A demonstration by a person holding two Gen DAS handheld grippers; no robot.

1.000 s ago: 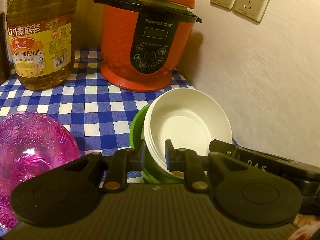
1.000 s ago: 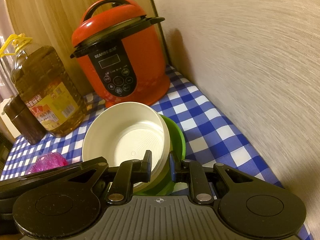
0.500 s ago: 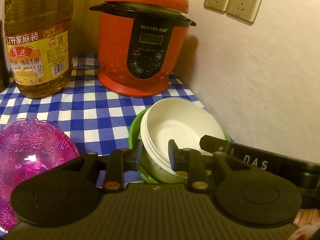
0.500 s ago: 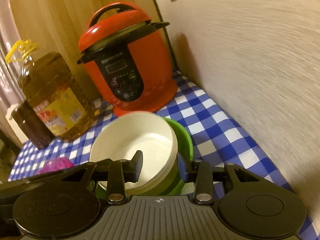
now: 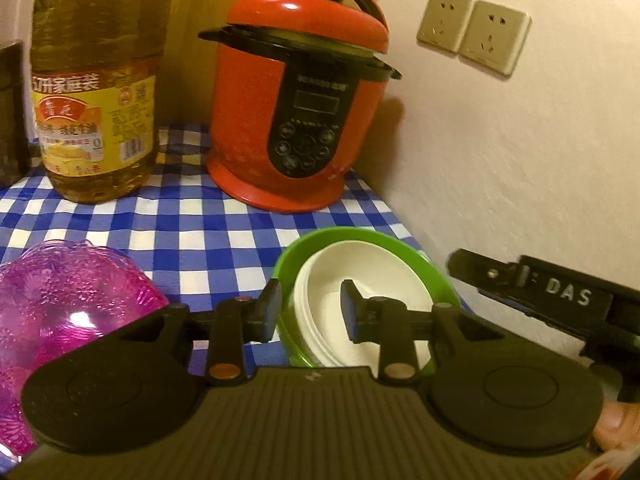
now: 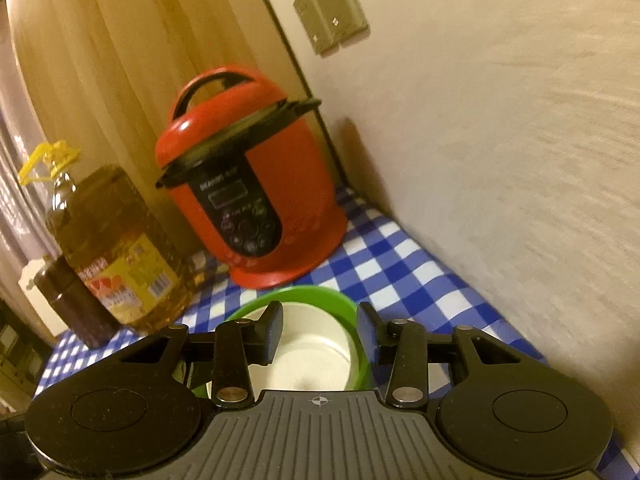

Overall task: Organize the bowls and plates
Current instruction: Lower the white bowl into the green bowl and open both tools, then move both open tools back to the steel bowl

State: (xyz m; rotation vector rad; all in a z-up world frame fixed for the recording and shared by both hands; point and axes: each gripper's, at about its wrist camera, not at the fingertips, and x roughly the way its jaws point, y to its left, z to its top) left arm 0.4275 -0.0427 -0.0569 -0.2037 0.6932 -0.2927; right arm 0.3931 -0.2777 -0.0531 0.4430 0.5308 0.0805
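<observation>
Bowls nested by the wall, both grippers standing open

Clutter is crowding the back of the blue-checked tablecloth (image 5: 192, 240): a red pressure cooker (image 5: 296, 120) is sitting in the corner, a big bottle of cooking oil (image 5: 94, 108) is standing to its left, and a dark jar (image 6: 76, 304) is waiting just beside the bottle, cut off at the frame edge in the left wrist view. Two wall sockets (image 5: 474, 36) are showing on the pale wall above.

Nearer in, a green bowl (image 5: 320, 240) is resting on the cloth close to the wall, and a stack of white bowls (image 5: 360, 276) is sitting inside it, leaning toward the left side. A pink patterned glass bowl (image 5: 68, 300) is lying apart to the left, partly hidden behind the left gripper's body.

The left gripper (image 5: 308, 312) is hanging with its fingers spread wide, straddling the near-left rims of the nested bowls, one finger outside the green rim and one over the white stack; whether either is touching is hard to tell. The right gripper (image 6: 320, 332) is also standing wide open, holding nothing, above the near side of the same bowls, its body covering their front. The right wrist view is blurring, so the cooker's lettering is unreadable there.
</observation>
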